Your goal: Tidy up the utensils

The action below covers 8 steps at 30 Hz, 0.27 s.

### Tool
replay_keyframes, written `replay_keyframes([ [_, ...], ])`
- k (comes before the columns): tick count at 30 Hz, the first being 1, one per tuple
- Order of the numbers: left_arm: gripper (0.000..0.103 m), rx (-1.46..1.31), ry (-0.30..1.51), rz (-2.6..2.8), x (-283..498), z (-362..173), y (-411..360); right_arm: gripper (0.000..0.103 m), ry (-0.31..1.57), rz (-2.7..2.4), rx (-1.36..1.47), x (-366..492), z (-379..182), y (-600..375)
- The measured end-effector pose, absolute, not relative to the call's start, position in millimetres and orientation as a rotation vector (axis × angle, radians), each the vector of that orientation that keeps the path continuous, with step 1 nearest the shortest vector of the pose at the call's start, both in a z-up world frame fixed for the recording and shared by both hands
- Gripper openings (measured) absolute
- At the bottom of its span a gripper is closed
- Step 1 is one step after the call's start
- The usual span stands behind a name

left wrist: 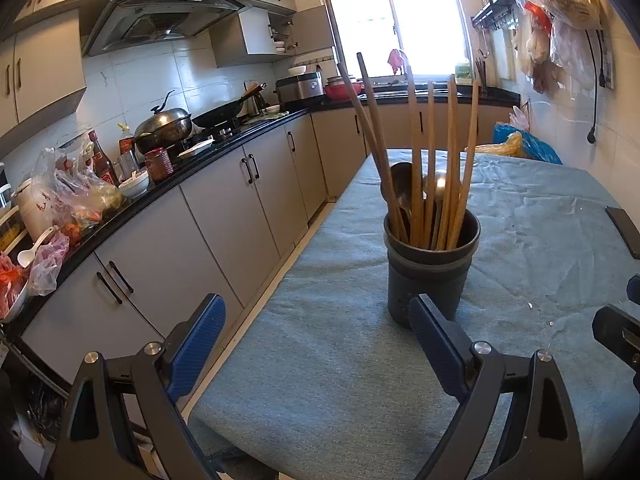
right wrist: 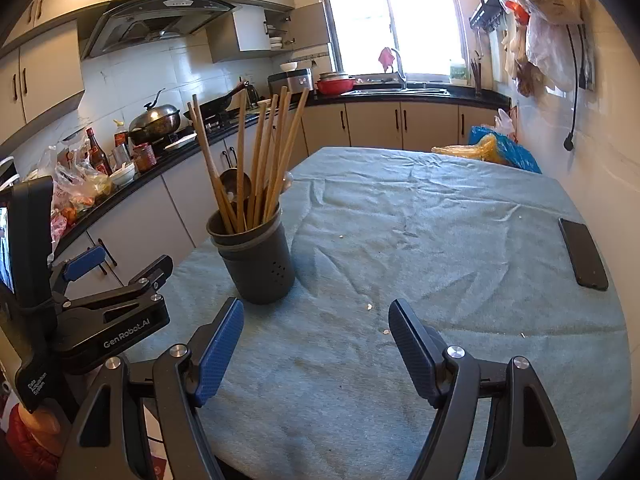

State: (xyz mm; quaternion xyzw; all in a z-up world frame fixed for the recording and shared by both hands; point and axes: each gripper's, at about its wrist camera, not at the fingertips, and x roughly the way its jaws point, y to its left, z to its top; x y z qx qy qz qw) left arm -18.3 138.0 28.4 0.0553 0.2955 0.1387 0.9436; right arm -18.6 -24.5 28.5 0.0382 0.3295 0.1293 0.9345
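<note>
Firstly, left wrist view: we see the left gripper [left wrist: 316, 340] with its blue pads spread wide, nothing between them. A dark utensil holder [left wrist: 430, 276] stands upright on the blue-grey tablecloth [left wrist: 320, 380], just beyond the right-hand fingertip, at about 1 o'clock from the gripper's gap. We cannot tell whether that pad touches it. Wooden chopsticks [left wrist: 430, 160] fan up from the holder; metal spoons [left wrist: 404, 184] sit low among them. A dark phone [left wrist: 624, 232] lies at 3 o'clock near the table edge. Part of the right gripper [left wrist: 616, 328] shows at the frame's right margin.

Right wrist view: we note the right gripper [right wrist: 316, 344] also parted, empty, above the cloth [right wrist: 400, 240]. The holder [right wrist: 254, 260] sits at 11 o'clock, near the left fingertip but apart from it, with chopsticks [right wrist: 256, 160] and a spoon [right wrist: 234, 186] inside. The left gripper [right wrist: 116, 272] is at 9 o'clock, fingers apart. The phone [right wrist: 582, 254] lies at 2 o'clock.
</note>
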Motion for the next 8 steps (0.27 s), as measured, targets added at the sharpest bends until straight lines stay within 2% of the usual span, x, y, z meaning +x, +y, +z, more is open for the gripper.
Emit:
replay_keyframes([
  [8, 0.093, 0.133, 0.609, 0.275, -7.3, 24.7, 126.2, 0.079, 0.69, 0.217, 0.104, -13.2, 16.9, -52.2],
])
